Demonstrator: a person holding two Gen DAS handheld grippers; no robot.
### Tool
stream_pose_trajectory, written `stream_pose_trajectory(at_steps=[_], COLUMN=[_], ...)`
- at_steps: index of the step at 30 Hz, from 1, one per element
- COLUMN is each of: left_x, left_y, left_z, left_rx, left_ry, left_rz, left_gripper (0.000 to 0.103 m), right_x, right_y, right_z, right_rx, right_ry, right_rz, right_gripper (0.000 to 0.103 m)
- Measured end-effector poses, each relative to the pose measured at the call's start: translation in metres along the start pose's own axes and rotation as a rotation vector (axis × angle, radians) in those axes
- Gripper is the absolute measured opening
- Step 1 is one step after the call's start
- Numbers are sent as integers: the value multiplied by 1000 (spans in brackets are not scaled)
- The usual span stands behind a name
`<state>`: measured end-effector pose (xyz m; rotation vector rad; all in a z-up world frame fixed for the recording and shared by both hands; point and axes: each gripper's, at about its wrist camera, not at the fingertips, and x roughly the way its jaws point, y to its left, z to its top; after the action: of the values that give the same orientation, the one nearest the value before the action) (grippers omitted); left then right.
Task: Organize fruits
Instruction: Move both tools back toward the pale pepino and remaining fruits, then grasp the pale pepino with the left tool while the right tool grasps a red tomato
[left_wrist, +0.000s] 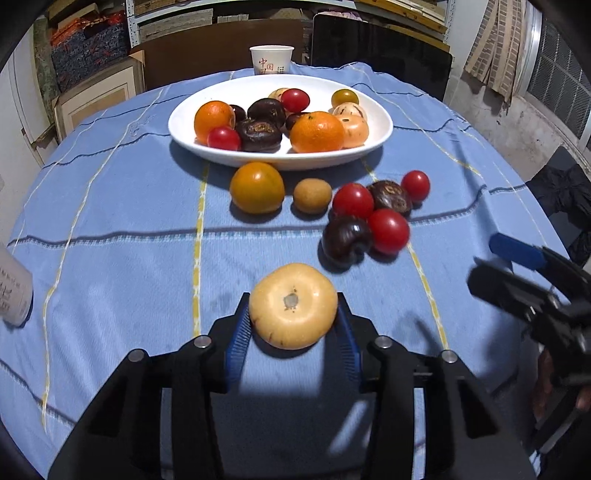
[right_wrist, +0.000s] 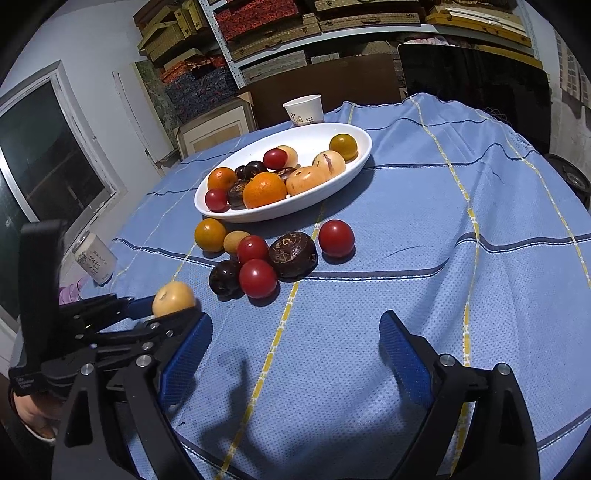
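Observation:
My left gripper (left_wrist: 293, 317) is shut on a pale yellow round fruit (left_wrist: 293, 305), held just above the blue tablecloth; it also shows in the right wrist view (right_wrist: 173, 298). A white oval plate (left_wrist: 380, 123) at the far middle holds oranges, red tomatoes, dark fruits and pale fruits. Loose on the cloth in front of it lie an orange fruit (left_wrist: 257, 187), a small tan fruit (left_wrist: 312, 195), three red tomatoes (left_wrist: 388, 230) and two dark fruits (left_wrist: 345, 242). My right gripper (right_wrist: 295, 343) is open and empty, low over the cloth to the right of the left gripper.
A paper cup (left_wrist: 271, 59) stands behind the plate. A drink can (right_wrist: 95, 260) stands at the table's left edge. Dark chairs and shelves of boxes stand behind the round table. The blue cloth (right_wrist: 461, 221) lies bare to the right.

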<state>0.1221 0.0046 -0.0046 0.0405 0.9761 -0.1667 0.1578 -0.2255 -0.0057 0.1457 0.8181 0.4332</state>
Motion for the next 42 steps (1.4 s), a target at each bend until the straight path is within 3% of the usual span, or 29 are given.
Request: stream_pose_trajectory(at_steps=[8, 16, 19, 20, 21, 25, 34, 37, 38, 42], left_x=[-6, -6, -6, -6, -6, -6, -6, -6, -6, -6], left_y=[18, 22, 22, 21, 21, 21, 21, 21, 21, 21], left_z=[-13, -17, -17, -17, -17, -17, -17, -17, -17, -17], left_rx=[-63, -69, -64, -60, -58, -57, -56, -56, -56, -58], left_ry=[5, -12, -18, -19, -20, -22, -23, -23, -23, -25], left_rz=[-45, -72, -75, -76, -74, -81, -83, -81, -82, -83], left_gripper=[43, 43, 43, 43, 43, 43, 44, 43, 44, 43], right_x=[-1, 17, 35, 41, 46, 62, 76, 79, 79, 77], right_y=[6, -2, -9, -11, -12, -17, -12, -10, -8, -2], right_z=[7, 39, 44, 44, 45, 46, 58, 61, 61, 58], right_rx=[-39, -174, -197, -202, -207, -211, -254, -260, -268, -273], right_ry=[17, 53, 97, 112, 126, 166, 152, 142, 143, 134], right_rz=[-54, -208, -243, -251, -254, -226, -181, -167, -154, -181], right_gripper=[93, 91, 70, 56, 51, 52, 50, 40, 28, 28])
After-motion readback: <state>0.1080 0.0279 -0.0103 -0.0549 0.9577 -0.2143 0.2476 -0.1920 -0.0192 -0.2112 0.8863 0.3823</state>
